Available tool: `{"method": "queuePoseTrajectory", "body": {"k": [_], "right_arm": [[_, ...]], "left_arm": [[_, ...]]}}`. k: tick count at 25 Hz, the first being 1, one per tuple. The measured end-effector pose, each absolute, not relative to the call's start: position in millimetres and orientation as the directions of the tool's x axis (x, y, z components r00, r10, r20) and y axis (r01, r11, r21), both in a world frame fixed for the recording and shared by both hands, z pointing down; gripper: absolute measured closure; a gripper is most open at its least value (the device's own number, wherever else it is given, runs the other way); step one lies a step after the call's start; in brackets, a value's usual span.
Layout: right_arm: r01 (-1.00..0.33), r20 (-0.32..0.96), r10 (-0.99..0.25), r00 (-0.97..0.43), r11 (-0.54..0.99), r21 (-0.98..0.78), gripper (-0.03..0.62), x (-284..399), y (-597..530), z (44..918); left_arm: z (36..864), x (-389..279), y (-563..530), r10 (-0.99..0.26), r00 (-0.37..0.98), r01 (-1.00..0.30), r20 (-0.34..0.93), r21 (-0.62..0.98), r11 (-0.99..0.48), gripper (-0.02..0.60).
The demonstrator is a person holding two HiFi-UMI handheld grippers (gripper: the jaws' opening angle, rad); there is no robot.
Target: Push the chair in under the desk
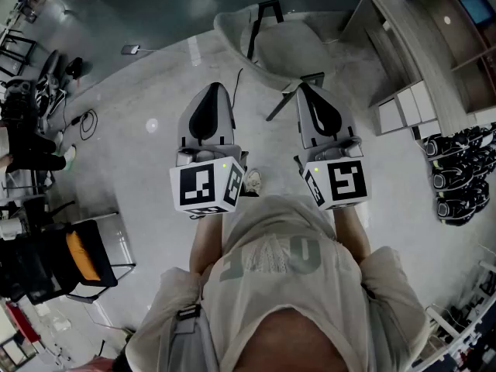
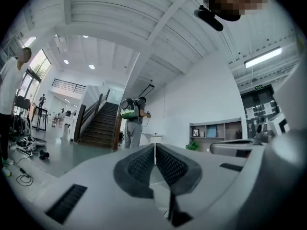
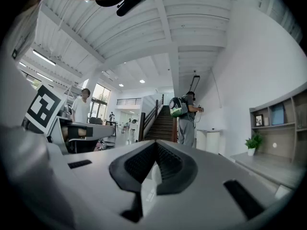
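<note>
The chair (image 1: 285,43), grey-seated with a black frame, stands on the floor straight ahead of me, pulled out from the pale desk (image 1: 399,18) at the top right. Both grippers are held level in front of my chest and point toward the chair. My left gripper (image 1: 212,87) is shut with nothing in it, short of the chair. My right gripper (image 1: 304,88) is also shut and empty, its tip close to the chair's black frame; contact cannot be told. The closed pads show in the left gripper view (image 2: 155,145) and the right gripper view (image 3: 156,144).
A white drawer unit (image 1: 407,107) sits beside the desk. Black gear (image 1: 457,177) lines the right edge. A black and orange chair (image 1: 77,258) and floor cables (image 1: 85,122) lie at the left. A person with a backpack (image 3: 184,116) stands by the stairs (image 2: 100,126).
</note>
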State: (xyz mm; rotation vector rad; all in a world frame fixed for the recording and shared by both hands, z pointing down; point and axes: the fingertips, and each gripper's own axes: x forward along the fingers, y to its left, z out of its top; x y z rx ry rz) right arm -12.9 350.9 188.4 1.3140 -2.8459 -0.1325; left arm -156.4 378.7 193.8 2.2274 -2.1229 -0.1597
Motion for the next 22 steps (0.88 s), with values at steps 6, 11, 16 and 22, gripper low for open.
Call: {"method": "queuePoseTrajectory", "body": {"k": [6,11,16,22], "right_arm": [[-0.758,-0.035,-0.758,-0.652,0.649,0.070,0.577,-16.9,342.9,192.6],[-0.751,-0.024,-0.752,-0.659,0.656,0.074,0.577,-28.6,340.5,195.5],[-0.753,-0.035,-0.753,-0.657,0.654,0.065,0.577,-38.3,336.9,195.9],[-0.767,0.005,-0.768,-0.641,0.640,0.048,0.576,-55.7,323.9,209.6]], "left_arm": [[193.4,-161.1,368.1,-0.998,0.054,-0.992,-0.043,0.108,-0.059,0.561],[196.4,-171.6,362.3,-0.998,0.057,-0.991,-0.036,0.116,-0.061,0.561],[201.0,-185.3,355.8,-0.998,0.060,-0.991,-0.022,0.123,-0.062,0.561],[208.2,-218.3,348.6,-0.998,0.069,-0.993,0.001,0.097,-0.069,0.561]]}}
